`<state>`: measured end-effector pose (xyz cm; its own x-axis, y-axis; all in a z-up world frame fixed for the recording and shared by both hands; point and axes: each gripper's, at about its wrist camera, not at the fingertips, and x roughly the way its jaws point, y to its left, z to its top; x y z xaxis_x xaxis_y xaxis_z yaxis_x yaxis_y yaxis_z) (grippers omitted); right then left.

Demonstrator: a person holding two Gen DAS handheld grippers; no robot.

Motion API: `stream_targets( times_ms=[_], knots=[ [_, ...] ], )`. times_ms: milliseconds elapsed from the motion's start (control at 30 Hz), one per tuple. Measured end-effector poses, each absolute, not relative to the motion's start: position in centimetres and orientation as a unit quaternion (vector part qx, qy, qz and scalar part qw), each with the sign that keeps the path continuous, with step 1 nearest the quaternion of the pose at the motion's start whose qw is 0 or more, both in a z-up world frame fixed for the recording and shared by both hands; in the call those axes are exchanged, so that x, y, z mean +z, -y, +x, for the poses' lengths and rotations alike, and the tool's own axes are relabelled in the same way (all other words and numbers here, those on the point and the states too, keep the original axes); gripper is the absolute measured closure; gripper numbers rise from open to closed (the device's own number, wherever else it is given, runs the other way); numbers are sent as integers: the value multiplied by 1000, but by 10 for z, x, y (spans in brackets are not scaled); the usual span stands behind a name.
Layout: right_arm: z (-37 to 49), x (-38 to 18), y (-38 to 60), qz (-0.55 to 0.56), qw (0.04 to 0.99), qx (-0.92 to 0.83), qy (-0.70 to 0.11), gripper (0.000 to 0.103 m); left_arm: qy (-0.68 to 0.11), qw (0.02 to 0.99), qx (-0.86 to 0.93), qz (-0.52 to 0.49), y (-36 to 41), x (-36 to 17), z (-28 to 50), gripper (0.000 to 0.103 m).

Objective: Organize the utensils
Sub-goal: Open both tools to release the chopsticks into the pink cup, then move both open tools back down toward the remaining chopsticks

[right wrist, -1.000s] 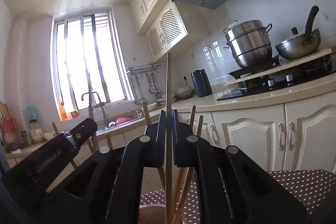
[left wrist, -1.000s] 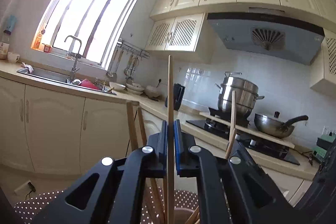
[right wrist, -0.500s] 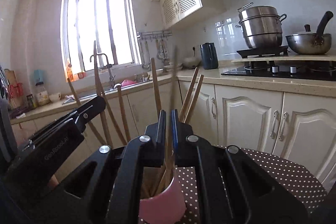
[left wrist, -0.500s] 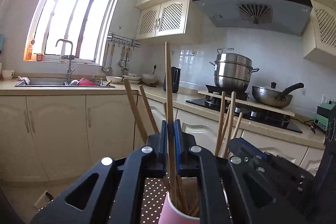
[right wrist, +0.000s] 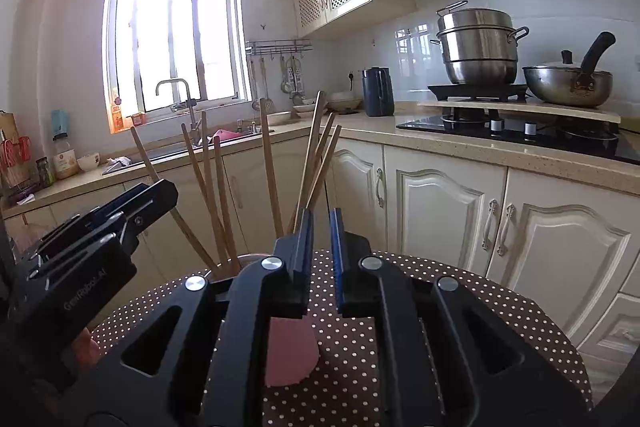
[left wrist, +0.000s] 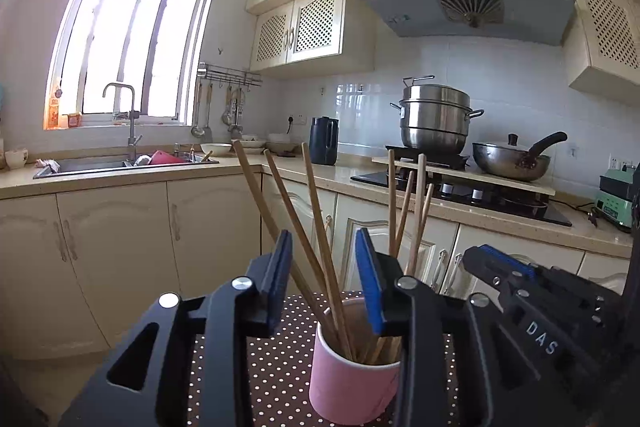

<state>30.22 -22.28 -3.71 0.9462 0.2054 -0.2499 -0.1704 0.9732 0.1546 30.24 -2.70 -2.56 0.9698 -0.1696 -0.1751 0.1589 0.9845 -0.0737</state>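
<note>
Both grippers black plastic, angular bodies with cut-out slots. Left gripper (left wrist: 324,279): two fingers (left wrist: 276,279) lined with blue pads, round silver screws on the knuckles behind them. Right gripper (right wrist: 320,247): same build, blue pad on the inner faces, four silver screws across the linkage. White lettering "DAS" on the right gripper's side, seen from the left wrist; pale embossed lettering on the left gripper's side, too small to read fully.
</note>
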Motion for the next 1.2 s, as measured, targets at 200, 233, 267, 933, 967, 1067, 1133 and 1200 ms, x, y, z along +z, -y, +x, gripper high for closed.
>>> stream_targets(
  times_ms=[200, 233, 267, 933, 967, 1067, 1133, 1200],
  knots=[
    [270, -23, 228, 59, 988, 97, -108, 42, -90, 992, -86, -17, 30, -21, 277, 62],
    [266, -22, 227, 57, 987, 100, -109, 42, -90, 992, -85, -15, 31, -20, 274, 61],
    [261, -21, 227, 56, 987, 101, -110, 42, -93, 992, -81, -11, 32, -20, 269, 61],
    [203, -42, 244, 83, 971, 96, -201, 24, -170, 981, -88, -15, 28, -35, 191, 60],
    [203, -44, 244, 83, 970, 96, -209, 23, -179, 980, -88, -15, 27, -39, 190, 60],
    [203, -52, 242, 82, 967, 96, -223, 21, -196, 977, -88, -15, 24, -49, 186, 60],
    [204, -59, 239, 82, 963, 97, -239, 21, -208, 974, -84, -15, 21, -55, 186, 60],
    [205, -66, 237, 84, 958, 100, -256, 21, -223, 971, -83, -17, 18, -61, 185, 60]
  ],
)
